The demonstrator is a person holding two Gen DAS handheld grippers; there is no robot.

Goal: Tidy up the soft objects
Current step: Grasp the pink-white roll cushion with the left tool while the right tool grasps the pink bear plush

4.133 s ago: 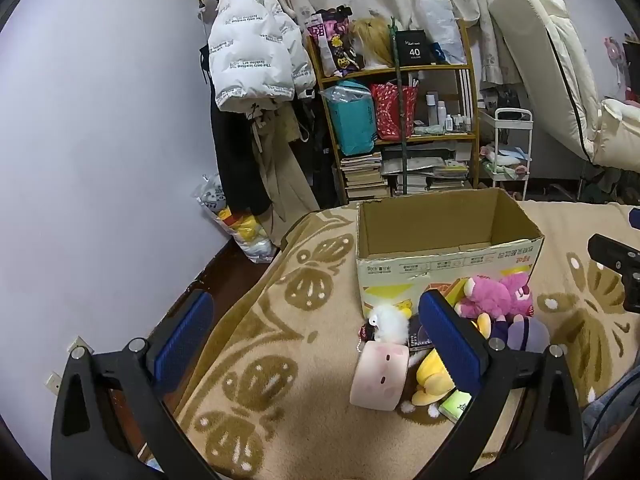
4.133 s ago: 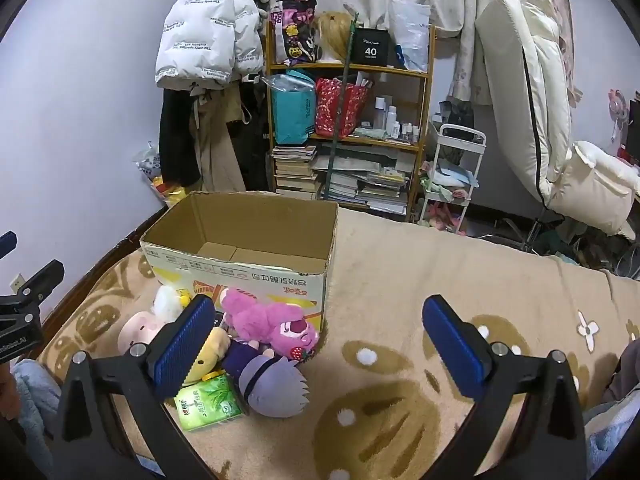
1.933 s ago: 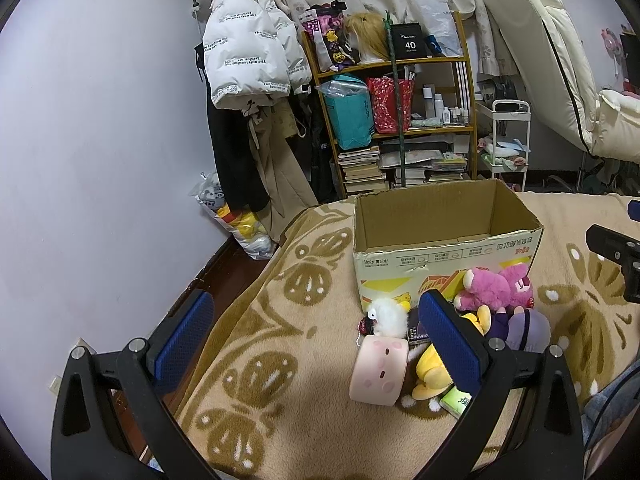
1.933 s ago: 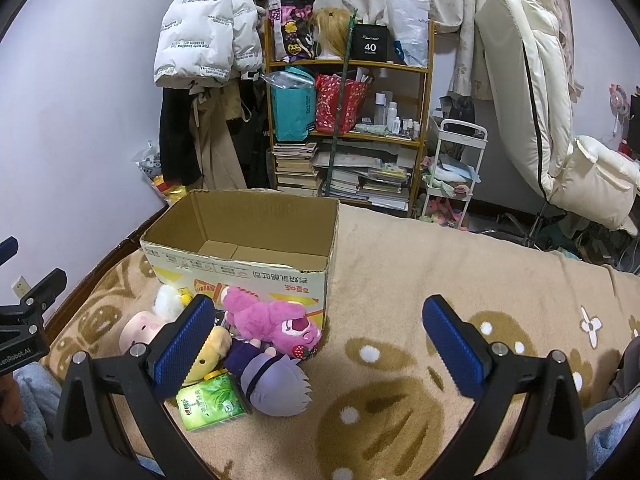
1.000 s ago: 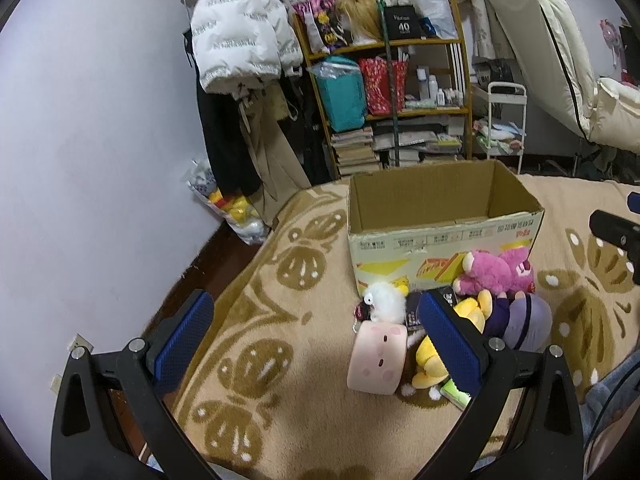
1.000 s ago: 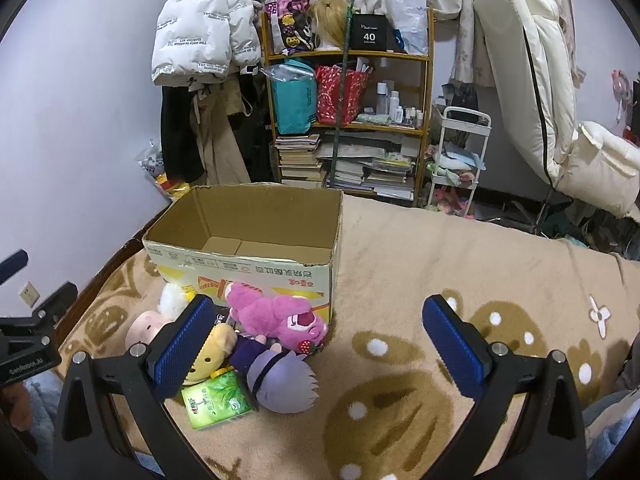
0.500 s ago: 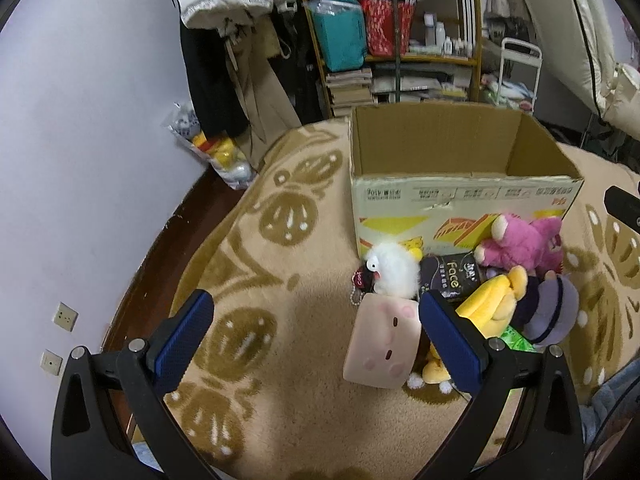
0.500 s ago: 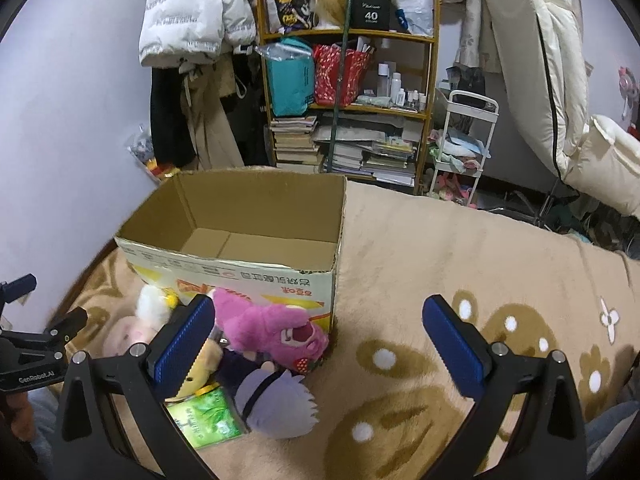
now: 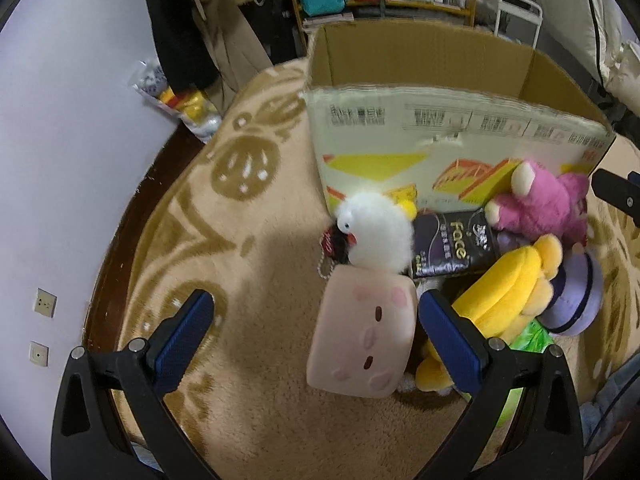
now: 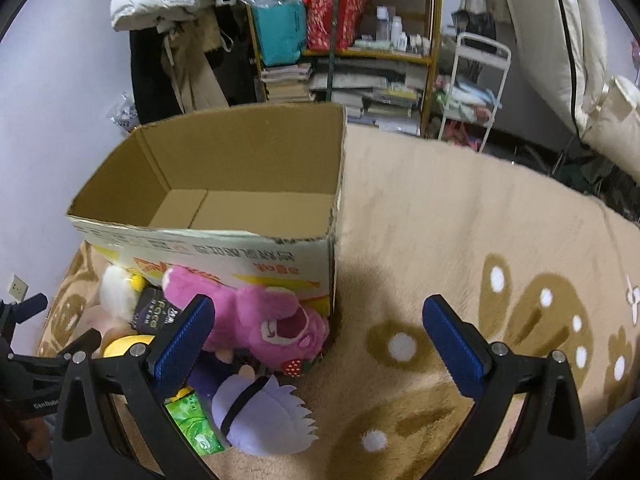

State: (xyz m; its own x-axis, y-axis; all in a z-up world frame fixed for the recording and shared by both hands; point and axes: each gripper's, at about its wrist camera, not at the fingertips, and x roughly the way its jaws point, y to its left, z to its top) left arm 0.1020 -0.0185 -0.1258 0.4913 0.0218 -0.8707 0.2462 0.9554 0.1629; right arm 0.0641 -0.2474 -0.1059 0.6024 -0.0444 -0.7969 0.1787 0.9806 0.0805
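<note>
An open, empty cardboard box (image 9: 440, 92) (image 10: 248, 200) stands on the tan blanket. Soft toys lie piled at its front: a pale pink square plush (image 9: 364, 344), a white fluffy plush (image 9: 376, 232), a pink bear (image 9: 540, 208) (image 10: 260, 320), a yellow plush (image 9: 508, 296) and a purple-haired plush (image 10: 260, 416). My left gripper (image 9: 316, 332) is open and low, its right pad beside the pink square plush. My right gripper (image 10: 320, 336) is open over the blanket, its left pad by the pink bear.
A dark "face" tissue pack (image 9: 452, 240) and a green packet (image 10: 192, 420) lie among the toys. A bookshelf (image 10: 352, 40), hanging coats (image 10: 168, 40) and a white cart (image 10: 476, 92) stand behind the bed. The bed's wooden edge (image 9: 132, 208) runs along the left.
Both grippers have moved forward and down toward the toy pile and the box. Both stay open and empty.
</note>
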